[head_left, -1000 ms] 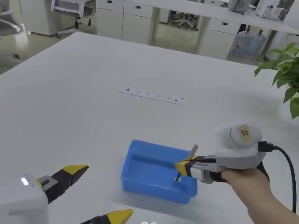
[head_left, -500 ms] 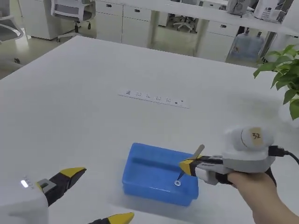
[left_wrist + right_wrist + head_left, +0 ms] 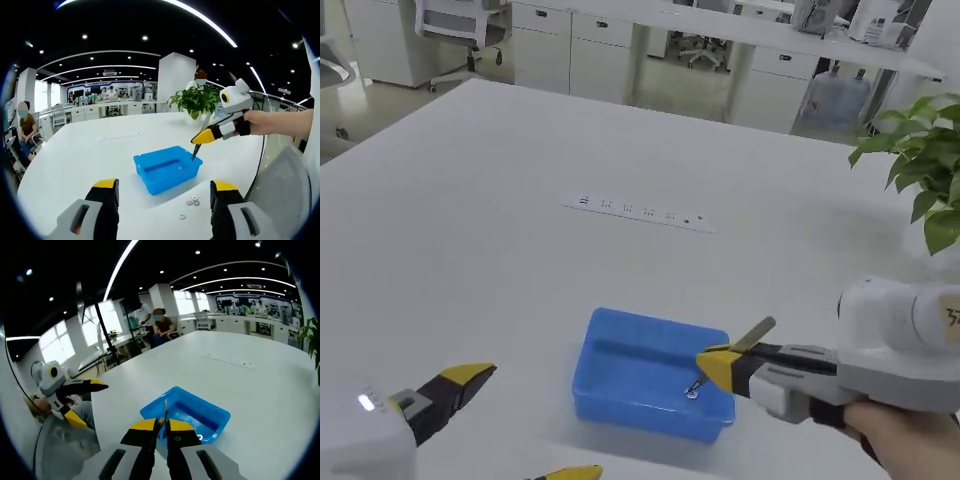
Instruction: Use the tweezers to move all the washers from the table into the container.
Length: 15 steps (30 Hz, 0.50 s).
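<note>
Your right tool [image 3: 715, 365] is pinched nearly closed on the tweezers [image 3: 761, 329], and their tips point down at the right end of the container [image 3: 620, 318]. The container sits on the surface [image 3: 520, 200], on its near side. One washer [image 3: 179, 168] lies on the container floor, close to the tips. More washers [image 3: 193, 202] lie on the surface near the container, between it and your left tool [image 3: 162, 187]. That tool is near and left of the container, jaws spread wide with nothing between them.
</note>
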Each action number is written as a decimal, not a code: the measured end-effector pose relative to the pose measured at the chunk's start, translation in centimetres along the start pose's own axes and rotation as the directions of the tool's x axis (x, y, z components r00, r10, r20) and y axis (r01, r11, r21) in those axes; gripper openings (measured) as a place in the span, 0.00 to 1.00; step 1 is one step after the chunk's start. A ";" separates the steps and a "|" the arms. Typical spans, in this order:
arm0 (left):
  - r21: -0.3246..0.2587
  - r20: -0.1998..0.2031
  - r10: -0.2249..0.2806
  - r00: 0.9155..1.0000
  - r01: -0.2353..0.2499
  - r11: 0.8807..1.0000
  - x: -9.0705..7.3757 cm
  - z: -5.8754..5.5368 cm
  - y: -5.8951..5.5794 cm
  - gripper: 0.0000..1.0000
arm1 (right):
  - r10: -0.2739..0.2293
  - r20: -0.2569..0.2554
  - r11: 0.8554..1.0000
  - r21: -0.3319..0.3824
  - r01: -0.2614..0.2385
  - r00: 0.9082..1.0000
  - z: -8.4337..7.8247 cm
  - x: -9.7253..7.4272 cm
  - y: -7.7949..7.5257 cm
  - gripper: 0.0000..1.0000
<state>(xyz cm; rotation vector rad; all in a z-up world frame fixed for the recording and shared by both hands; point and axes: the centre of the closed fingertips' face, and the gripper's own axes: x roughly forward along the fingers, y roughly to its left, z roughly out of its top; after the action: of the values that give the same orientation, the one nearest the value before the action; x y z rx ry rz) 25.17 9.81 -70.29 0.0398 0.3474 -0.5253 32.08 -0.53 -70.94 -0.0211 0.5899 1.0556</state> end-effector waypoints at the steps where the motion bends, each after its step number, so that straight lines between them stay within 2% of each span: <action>1: 0.000 0.000 0.000 1.000 0.000 1.000 0.0 0.0 0.0 0.76 | 0.008 -0.005 1.000 0.000 -0.008 1.000 -0.4 0.1 0.3 0.03; 6: 0.000 -0.012 -0.007 1.000 0.007 1.000 0.0 -0.3 -0.1 0.76 | 0.050 -0.074 0.999 0.025 -0.048 0.996 -3.7 1.4 2.0 0.03; 10: 0.005 -0.018 -0.006 1.000 0.006 1.000 0.0 -0.4 -0.1 0.76 | 0.081 -0.102 0.996 0.048 -0.077 0.991 -5.3 2.1 3.0 0.03; 15: 0.007 -0.016 -0.005 1.000 0.006 1.000 0.0 -0.4 -0.1 0.76 | 0.095 -0.132 0.994 0.062 -0.088 0.987 -6.9 2.7 3.5 0.04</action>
<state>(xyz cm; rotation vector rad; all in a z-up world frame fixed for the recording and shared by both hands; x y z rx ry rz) 25.02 9.81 -70.63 0.0501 0.3617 -0.5319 27.08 1.45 -77.09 -0.0163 0.7481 1.1326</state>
